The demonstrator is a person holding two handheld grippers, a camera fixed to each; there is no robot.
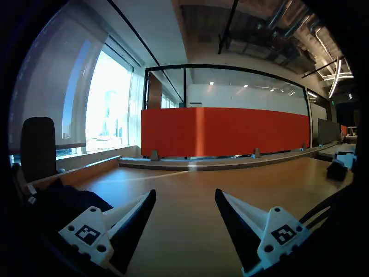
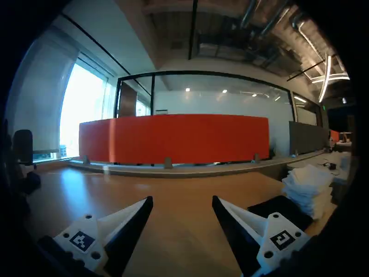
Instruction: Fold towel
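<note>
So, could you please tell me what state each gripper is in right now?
Left gripper: open, holding nothing.
Right gripper: open, holding nothing.

Towels (image 2: pixel 308 188): white, folded, piled in a stack.
Place: right side of the table (image 2: pixel 184 203).
Black cloth (image 2: pixel 288 207): flat, against the stack's near left side.

White fingers (image 1: pixel 124 210), black pads (image 1: pixel 233 226), apparently coded tags (image 1: pixel 87 234).

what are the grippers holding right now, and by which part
Nothing is held: the left gripper and right gripper are both open and empty over the wooden table.
</note>
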